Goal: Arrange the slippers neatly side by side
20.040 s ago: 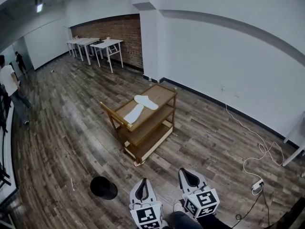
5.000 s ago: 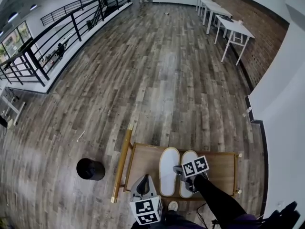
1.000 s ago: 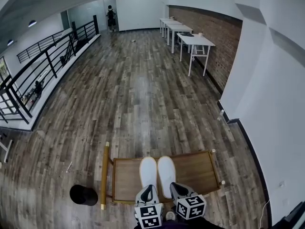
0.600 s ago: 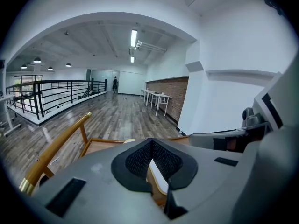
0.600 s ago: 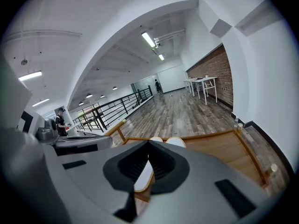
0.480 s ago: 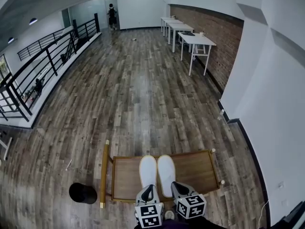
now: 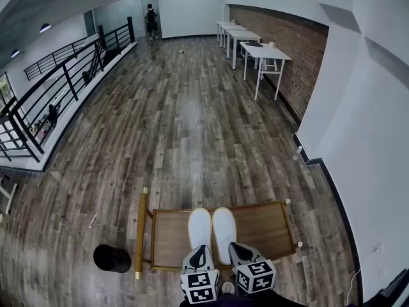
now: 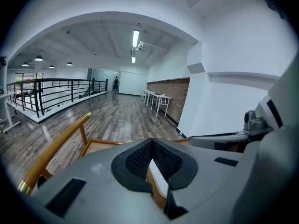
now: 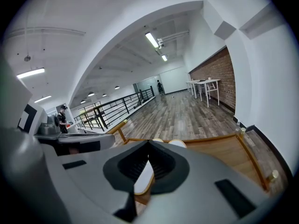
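Observation:
Two white slippers lie side by side, toes pointing away from me, on the top shelf of a wooden cart [image 7: 262, 226]: the left slipper [image 7: 200, 228] and the right slipper [image 7: 223, 226] run parallel and nearly touch. My left gripper [image 7: 199, 253] hovers at the cart's near edge just behind the left slipper, shut with nothing in it. My right gripper [image 7: 235, 249] sits beside it behind the right slipper, shut and empty too. In the left gripper view a slipper [image 8: 158, 177] shows below the closed jaws. In the right gripper view the slipper toes [image 9: 178, 143] peek over the gripper [image 9: 149, 147].
The cart's gold handle bar [image 7: 140, 232] runs along its left side. A black round object [image 7: 112, 258] stands on the wood floor left of the cart. A black railing [image 7: 57, 85] lines the left. White tables [image 7: 263, 51] stand by the brick wall. A person [image 7: 151, 16] stands far back.
Twenty seconds ago the slippers lay askew on the cart. Five seconds ago my right gripper reached over the right slipper. Both grippers now sit drawn back; over the last second almost nothing moved.

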`<state>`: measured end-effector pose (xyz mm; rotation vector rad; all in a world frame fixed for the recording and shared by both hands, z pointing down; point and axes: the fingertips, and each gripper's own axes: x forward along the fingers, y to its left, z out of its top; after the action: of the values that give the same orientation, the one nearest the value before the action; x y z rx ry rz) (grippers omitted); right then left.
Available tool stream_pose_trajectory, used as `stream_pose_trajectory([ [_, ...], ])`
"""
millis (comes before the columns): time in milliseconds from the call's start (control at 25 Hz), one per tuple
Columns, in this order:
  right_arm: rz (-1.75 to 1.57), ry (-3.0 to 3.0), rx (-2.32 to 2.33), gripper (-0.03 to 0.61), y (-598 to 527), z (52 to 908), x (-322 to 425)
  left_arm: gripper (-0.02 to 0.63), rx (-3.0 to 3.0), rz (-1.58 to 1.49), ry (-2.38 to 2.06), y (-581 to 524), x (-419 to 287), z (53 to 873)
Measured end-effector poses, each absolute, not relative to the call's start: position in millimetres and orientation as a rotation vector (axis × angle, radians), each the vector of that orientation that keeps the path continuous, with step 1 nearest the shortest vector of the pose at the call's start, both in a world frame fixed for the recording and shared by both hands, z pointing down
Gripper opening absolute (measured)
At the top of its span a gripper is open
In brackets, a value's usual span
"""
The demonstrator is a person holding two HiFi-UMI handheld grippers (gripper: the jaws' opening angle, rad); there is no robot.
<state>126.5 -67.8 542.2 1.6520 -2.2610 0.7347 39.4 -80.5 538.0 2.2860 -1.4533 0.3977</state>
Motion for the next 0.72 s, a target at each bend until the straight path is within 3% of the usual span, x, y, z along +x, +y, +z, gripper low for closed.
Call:
stream_pose_trajectory([
  [720, 0.723, -2.276, 1.678, -0.002, -89.3, 535.5, 130.9, -0.009, 2.268, 0.351, -1.491, -102.4, 28.6, 529.5],
])
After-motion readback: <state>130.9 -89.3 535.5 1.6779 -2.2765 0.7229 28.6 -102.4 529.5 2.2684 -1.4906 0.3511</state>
